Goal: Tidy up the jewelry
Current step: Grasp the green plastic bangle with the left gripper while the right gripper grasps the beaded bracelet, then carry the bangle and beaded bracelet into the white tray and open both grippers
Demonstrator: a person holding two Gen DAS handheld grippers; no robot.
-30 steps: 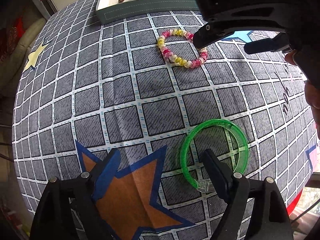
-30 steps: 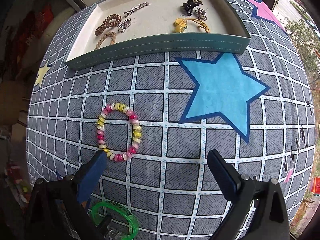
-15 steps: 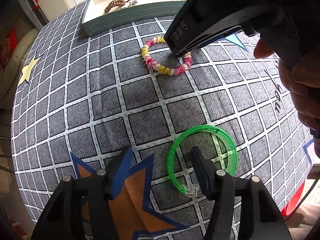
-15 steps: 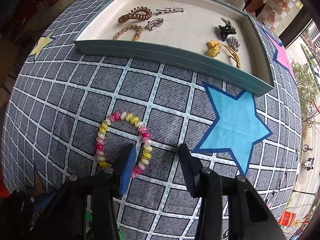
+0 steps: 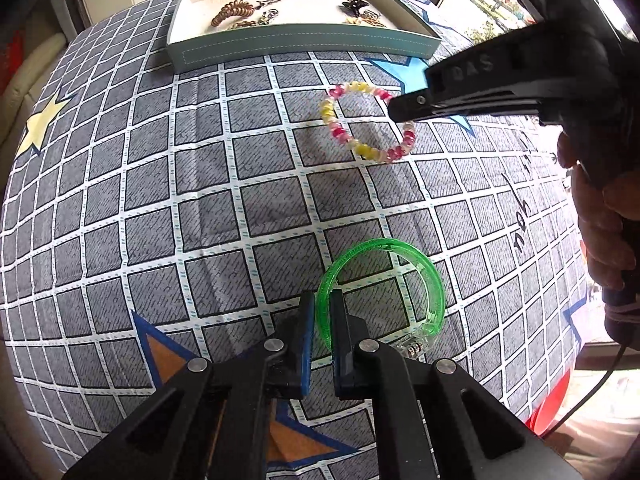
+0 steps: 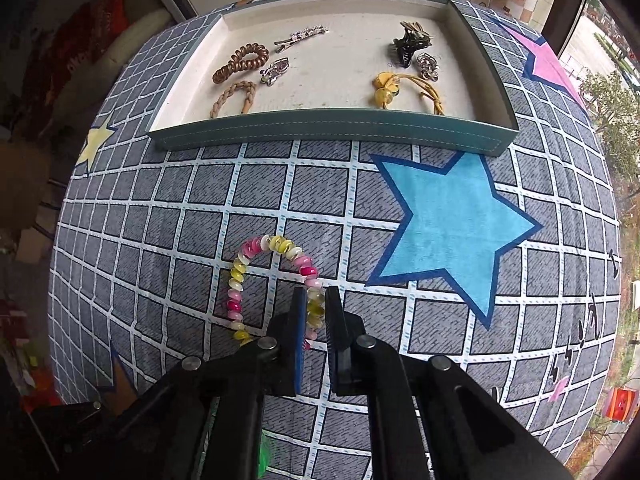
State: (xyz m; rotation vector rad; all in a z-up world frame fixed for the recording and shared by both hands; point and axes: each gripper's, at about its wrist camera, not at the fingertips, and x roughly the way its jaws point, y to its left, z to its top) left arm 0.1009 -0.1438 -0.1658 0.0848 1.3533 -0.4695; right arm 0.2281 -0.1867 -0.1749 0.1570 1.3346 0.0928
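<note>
A clear green bangle (image 5: 424,276) lies on the grid-patterned cloth. My left gripper (image 5: 322,312) is shut on its left rim. A pink, yellow and white bead bracelet (image 6: 260,248) lies further back; it also shows in the left wrist view (image 5: 340,130). My right gripper (image 6: 316,308) is shut on the bracelet's right side, and shows from the side in the left wrist view (image 5: 400,110). A teal tray (image 6: 332,128) with a cream floor stands at the back, also in the left wrist view (image 5: 300,46).
The tray holds a brown spiral hair tie (image 6: 240,62), a braided tie (image 6: 234,96), a silver clip (image 6: 300,36), a dark claw clip (image 6: 410,44) and a yellow tie (image 6: 400,84). A blue star (image 6: 448,224) is printed on the cloth right of the bracelet.
Both grippers have closed from wide open: the left onto the green bangle's rim, the right onto the bead bracelet. Both moved forward onto their items.
</note>
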